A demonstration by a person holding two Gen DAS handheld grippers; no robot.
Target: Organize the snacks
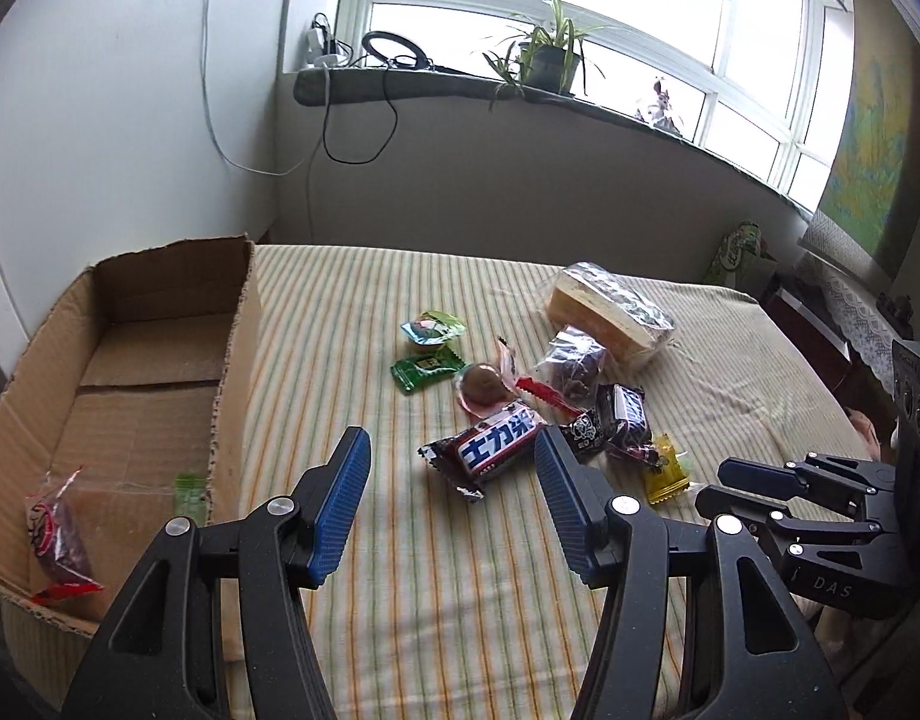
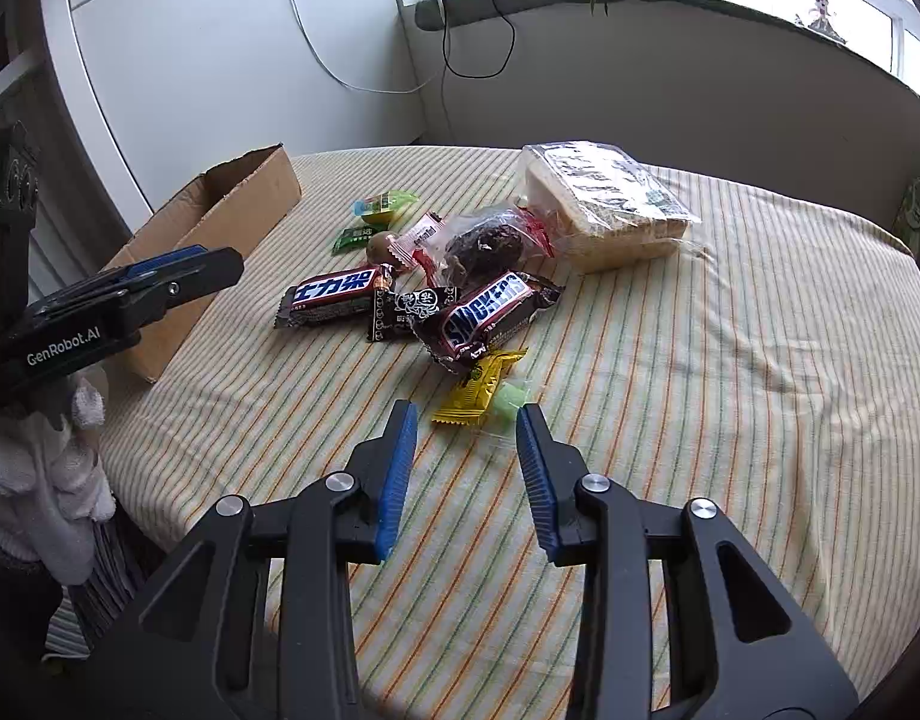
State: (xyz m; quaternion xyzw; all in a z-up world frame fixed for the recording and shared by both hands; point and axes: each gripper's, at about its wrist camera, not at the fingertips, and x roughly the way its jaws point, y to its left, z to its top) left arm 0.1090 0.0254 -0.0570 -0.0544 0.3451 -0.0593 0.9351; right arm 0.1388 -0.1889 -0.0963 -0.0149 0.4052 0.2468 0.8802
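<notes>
A pile of snacks lies on the striped cloth: two Snickers bars (image 1: 493,447) (image 2: 493,312), a yellow candy (image 2: 475,387), a green candy (image 1: 427,371), a jelly cup (image 1: 430,329), a dark wrapped sweet (image 2: 409,309), a bagged dark cake (image 2: 484,243) and a wrapped sponge cake (image 2: 604,204). My left gripper (image 1: 451,441) is open and empty, just short of the nearest Snickers bar. My right gripper (image 2: 466,417) is open and empty, just short of the yellow candy. The cardboard box (image 1: 232,372) at the left holds a red-wrapped snack (image 1: 58,540) and a small green one (image 1: 190,495).
A wall and a windowsill with a potted plant (image 1: 547,57) and cables stand behind the bed. A dark cabinet with a lace cover (image 1: 844,324) stands at the right. The box also shows in the right wrist view (image 2: 232,210), behind the left gripper (image 2: 160,282).
</notes>
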